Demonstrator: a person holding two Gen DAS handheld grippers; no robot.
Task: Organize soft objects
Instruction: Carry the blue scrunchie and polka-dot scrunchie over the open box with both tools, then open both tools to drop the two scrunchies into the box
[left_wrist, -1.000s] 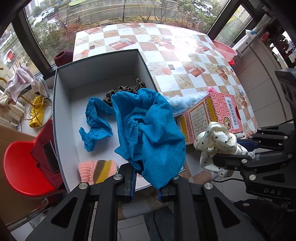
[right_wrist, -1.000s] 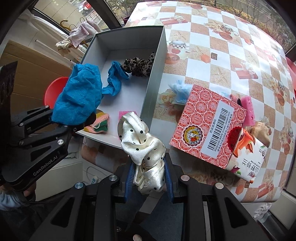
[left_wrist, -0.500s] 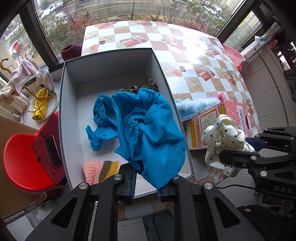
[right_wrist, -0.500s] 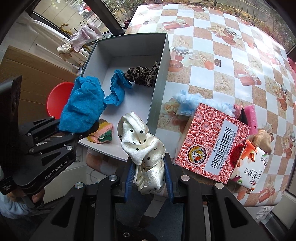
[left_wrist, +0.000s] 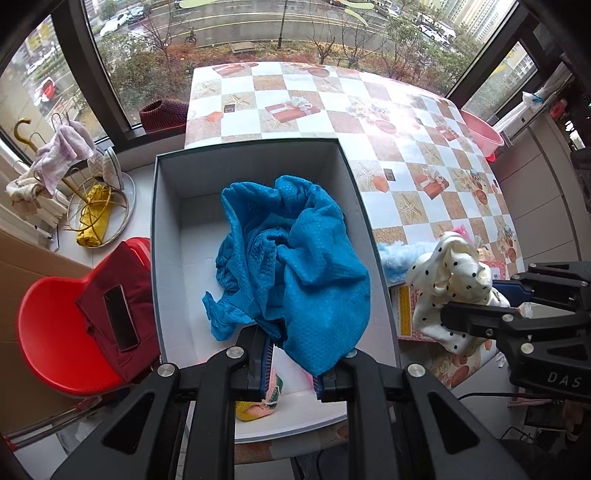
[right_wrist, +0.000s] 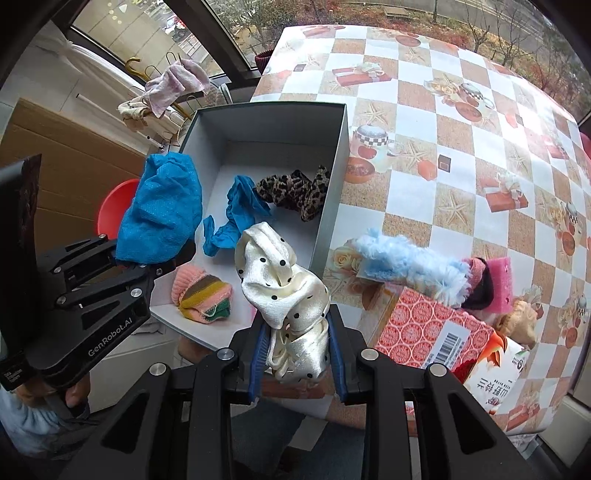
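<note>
My left gripper (left_wrist: 291, 365) is shut on a blue textured cloth (left_wrist: 314, 273) and holds it above the open grey box (left_wrist: 255, 151). The cloth also shows in the right wrist view (right_wrist: 162, 210). My right gripper (right_wrist: 297, 350) is shut on a cream polka-dot satin cloth (right_wrist: 284, 280), held over the box's near right corner. Inside the box (right_wrist: 332, 177) lie a blue stocking (right_wrist: 236, 218), a leopard-print cloth (right_wrist: 295, 192) and a pink striped knit piece (right_wrist: 199, 291).
A red patterned carton (right_wrist: 424, 328) lies right of the box, with a fluffy light blue item (right_wrist: 410, 262) and pink pieces (right_wrist: 498, 280) on it. A red chair (left_wrist: 74, 314) stands left of the table. The checkered tablecloth (left_wrist: 332, 103) stretches beyond.
Both grippers have moved forward and turned toward the box. The blue cloth now hangs over the box's middle. The polka-dot cloth has come nearer the box's right wall.
</note>
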